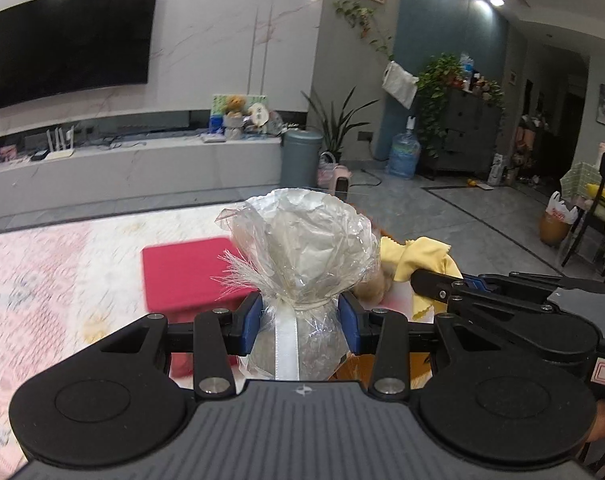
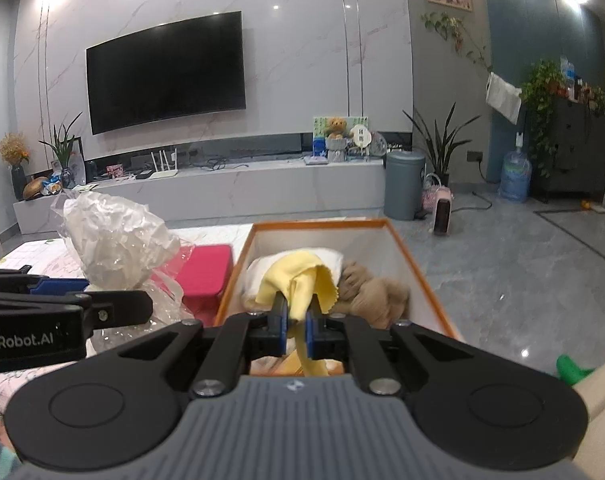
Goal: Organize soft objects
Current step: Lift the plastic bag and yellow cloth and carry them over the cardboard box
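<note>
My left gripper (image 1: 299,312) is shut on a clear cellophane bundle (image 1: 302,244) tied with a white ribbon, holding it at its neck; the bundle also shows in the right wrist view (image 2: 114,240). My right gripper (image 2: 297,320) is shut on a yellow cloth (image 2: 298,276) and holds it over an orange-rimmed white box (image 2: 422,280). The cloth also shows in the left wrist view (image 1: 414,260). Inside the box lie a brown plush toy (image 2: 374,292) and a white cloth (image 2: 330,256).
A red cushion (image 1: 182,276) lies on the pale patterned rug (image 1: 62,280), left of the box. Beyond are a marble TV bench (image 2: 242,188), a grey bin (image 2: 402,184), a small heater (image 2: 442,212) and a grey tiled floor (image 2: 522,264).
</note>
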Demonstrator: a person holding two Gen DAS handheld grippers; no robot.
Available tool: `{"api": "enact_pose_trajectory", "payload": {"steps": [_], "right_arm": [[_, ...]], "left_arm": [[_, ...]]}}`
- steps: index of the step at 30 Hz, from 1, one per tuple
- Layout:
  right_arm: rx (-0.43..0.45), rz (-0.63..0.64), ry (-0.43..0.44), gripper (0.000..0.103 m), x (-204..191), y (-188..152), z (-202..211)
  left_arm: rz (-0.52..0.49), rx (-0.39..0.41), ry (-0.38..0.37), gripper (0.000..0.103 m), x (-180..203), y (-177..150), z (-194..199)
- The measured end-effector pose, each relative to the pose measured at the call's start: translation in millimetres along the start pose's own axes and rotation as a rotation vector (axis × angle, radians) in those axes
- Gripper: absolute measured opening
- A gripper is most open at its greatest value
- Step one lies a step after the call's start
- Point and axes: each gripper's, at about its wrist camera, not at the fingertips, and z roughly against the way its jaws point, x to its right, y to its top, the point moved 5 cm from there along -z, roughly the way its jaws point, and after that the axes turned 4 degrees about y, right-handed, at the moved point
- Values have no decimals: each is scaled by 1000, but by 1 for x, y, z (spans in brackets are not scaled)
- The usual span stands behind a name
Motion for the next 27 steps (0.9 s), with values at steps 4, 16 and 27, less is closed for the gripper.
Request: {"api": "enact_pose_trajectory", "payload": {"steps": [4, 16, 27], "right_arm": [[-5, 5, 12, 6, 16, 17, -10], [-163, -40, 88, 6, 64, 43, -77], [-472, -20, 124, 6, 82, -2, -145]], "left_arm": [[6, 6, -34, 47, 5, 13, -14], [70, -216, -194, 47, 8, 25, -104], [-33, -508, -158, 47, 12, -8, -162]]}}
